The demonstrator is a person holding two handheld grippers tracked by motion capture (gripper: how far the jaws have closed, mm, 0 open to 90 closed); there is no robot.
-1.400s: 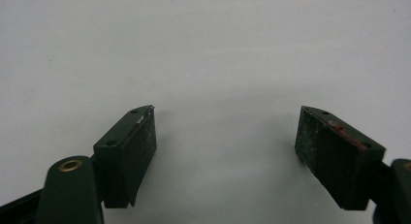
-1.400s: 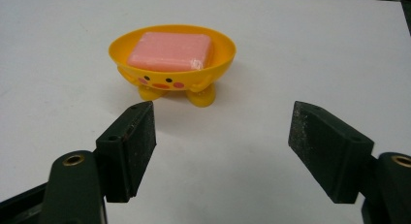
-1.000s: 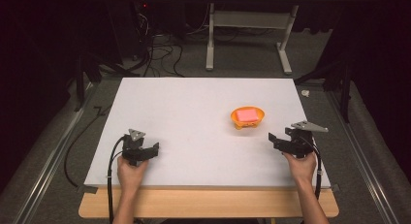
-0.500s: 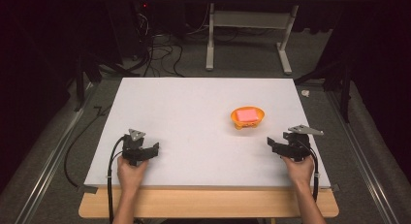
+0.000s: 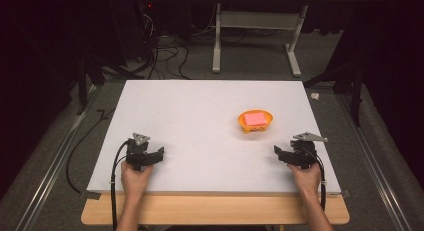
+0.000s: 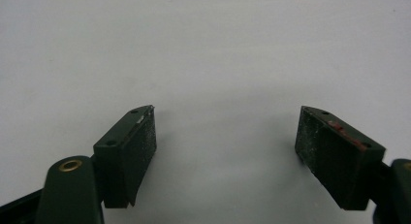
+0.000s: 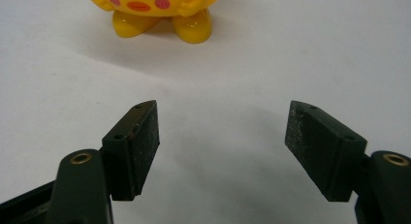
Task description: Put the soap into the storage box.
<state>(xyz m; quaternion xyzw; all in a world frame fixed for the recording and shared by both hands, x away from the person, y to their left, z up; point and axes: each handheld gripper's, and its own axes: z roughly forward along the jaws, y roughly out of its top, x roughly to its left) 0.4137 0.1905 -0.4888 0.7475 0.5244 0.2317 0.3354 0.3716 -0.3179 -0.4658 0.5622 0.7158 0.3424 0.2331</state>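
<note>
bowl (image 5: pixel 255 121): yellow, footed, painted face toward my right fingers (image 7: pixel 143 132), upright, round, no long axis | place: ahead of right gripper (image 5: pixel 283 153), apart | my right jaws: spread, empty | left gripper (image 5: pixel 152 155): spread, empty

The orange bowl (image 5: pixel 256 121) stands upright right of centre in the high view, on small yellow feet, with a cartoon face. A pink block (image 5: pixel 255 118) lies flat inside it.
</note>
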